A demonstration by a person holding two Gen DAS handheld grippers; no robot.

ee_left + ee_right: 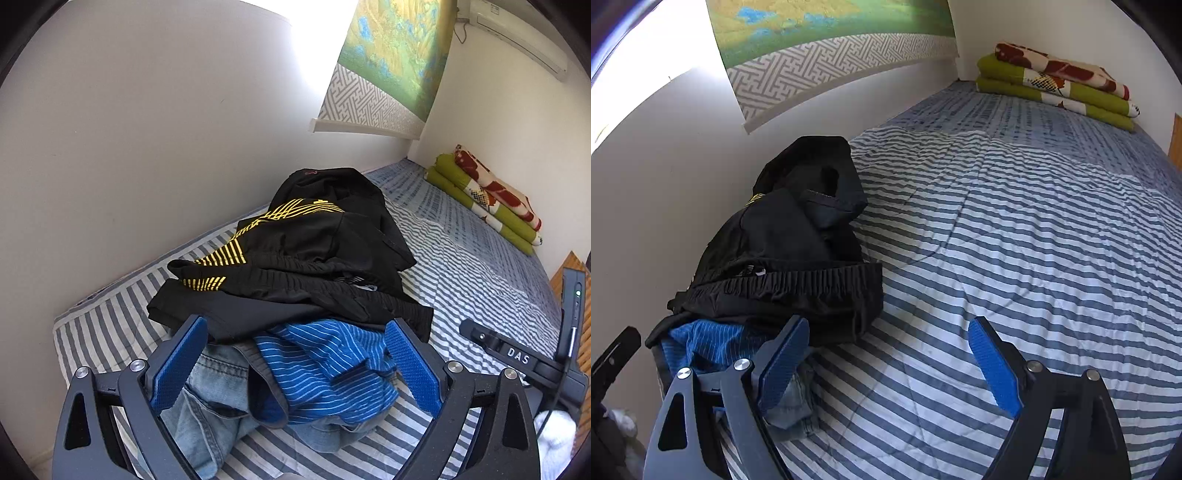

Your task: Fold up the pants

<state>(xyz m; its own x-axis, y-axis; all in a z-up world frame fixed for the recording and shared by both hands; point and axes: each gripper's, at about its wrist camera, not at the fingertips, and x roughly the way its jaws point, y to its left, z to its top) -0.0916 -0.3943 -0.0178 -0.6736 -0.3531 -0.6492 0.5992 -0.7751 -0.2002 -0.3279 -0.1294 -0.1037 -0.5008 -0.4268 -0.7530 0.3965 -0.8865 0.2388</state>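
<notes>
A heap of clothes lies on the striped bed against the wall. On top are black pants with yellow stripes (295,236), their elastic waistband (798,284) facing the bed's open side. Under them sit a blue striped garment (325,365) and light denim (207,402). My left gripper (297,341) is open, its blue pads straddling the blue garment just before the black pile. My right gripper (888,341) is open too, low over the bare bedspread to the right of the heap, its left pad (783,362) beside the denim.
The grey-and-white striped bedspread (1015,240) stretches right and far from the heap. Folded green and red blankets (1056,85) are stacked at the far end. A wall (129,147) with a hanging scroll (388,74) runs along the left. A white cloth (554,439) lies near the right gripper's body (517,358).
</notes>
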